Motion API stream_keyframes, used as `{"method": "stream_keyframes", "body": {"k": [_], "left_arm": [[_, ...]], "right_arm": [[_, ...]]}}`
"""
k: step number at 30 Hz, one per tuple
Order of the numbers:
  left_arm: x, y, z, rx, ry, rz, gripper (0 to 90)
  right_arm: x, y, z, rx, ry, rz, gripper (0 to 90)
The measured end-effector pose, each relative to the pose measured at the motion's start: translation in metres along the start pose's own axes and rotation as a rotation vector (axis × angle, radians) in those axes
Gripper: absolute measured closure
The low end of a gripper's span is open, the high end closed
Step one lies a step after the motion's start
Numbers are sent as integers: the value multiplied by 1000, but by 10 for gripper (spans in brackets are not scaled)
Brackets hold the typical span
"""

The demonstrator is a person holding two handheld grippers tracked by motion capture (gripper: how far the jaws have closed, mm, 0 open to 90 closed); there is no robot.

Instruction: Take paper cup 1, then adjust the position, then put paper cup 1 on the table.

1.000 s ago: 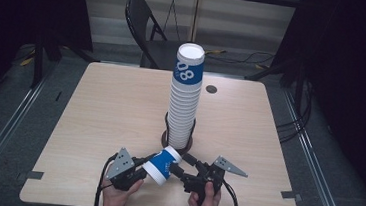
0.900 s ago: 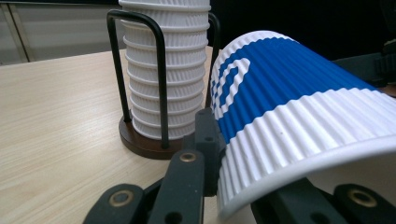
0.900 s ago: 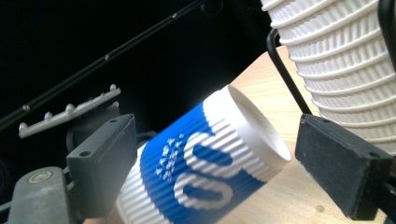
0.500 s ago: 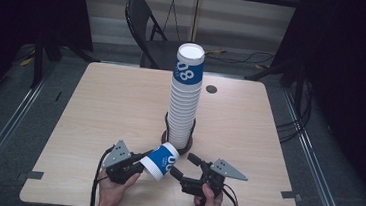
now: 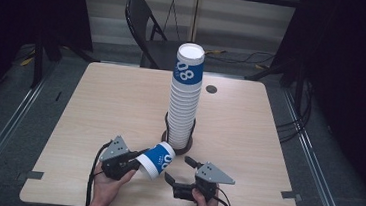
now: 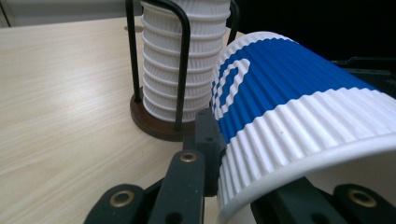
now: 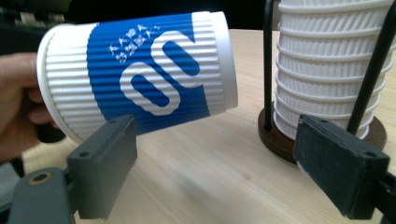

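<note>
Left tongs [image 5: 138, 160] are clamping the blue-and-white paper cup [image 5: 158, 159] at its rim, sideways over the worktop [image 5: 95, 105] beside the cup stack [image 5: 185, 98]; right tongs [image 5: 177, 170] gaping empty. Upright it gently, avoid crushing.

A blue-and-white ribbed paper cup [image 7: 140, 79] is seen lying tilted on its side above the wooden tabletop [image 7: 205, 158], its rim end held by a hand [image 7: 18, 112] at the left edge. The right gripper [image 7: 215, 172] is shown with its two dark jaws spread wide, nothing between them. A stack of white ribbed cups [image 7: 322, 60] is seated in a black wire holder [image 7: 267, 65] on a round brown base, right of the cup.
</note>
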State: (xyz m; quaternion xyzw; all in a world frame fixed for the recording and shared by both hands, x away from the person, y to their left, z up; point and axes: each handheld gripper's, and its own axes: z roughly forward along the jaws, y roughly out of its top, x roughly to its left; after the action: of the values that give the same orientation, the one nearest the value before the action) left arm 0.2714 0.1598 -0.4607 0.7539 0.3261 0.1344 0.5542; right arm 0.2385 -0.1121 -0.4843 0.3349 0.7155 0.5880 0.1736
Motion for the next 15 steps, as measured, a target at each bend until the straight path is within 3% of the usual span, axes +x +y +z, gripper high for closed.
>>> {"method": "stream_keyframes", "body": {"k": [7, 11, 15], "left_arm": [[4, 5, 0, 38, -10, -12, 853], [6, 8, -1, 48, -14, -11, 853], [8, 9, -1, 82, -25, -29, 853]], "right_arm": [[2, 0, 1, 26, -30, -47, 216], [3, 0, 2, 47, -21, -59, 197], [6, 0, 1, 55, 9, -121, 181]]}}
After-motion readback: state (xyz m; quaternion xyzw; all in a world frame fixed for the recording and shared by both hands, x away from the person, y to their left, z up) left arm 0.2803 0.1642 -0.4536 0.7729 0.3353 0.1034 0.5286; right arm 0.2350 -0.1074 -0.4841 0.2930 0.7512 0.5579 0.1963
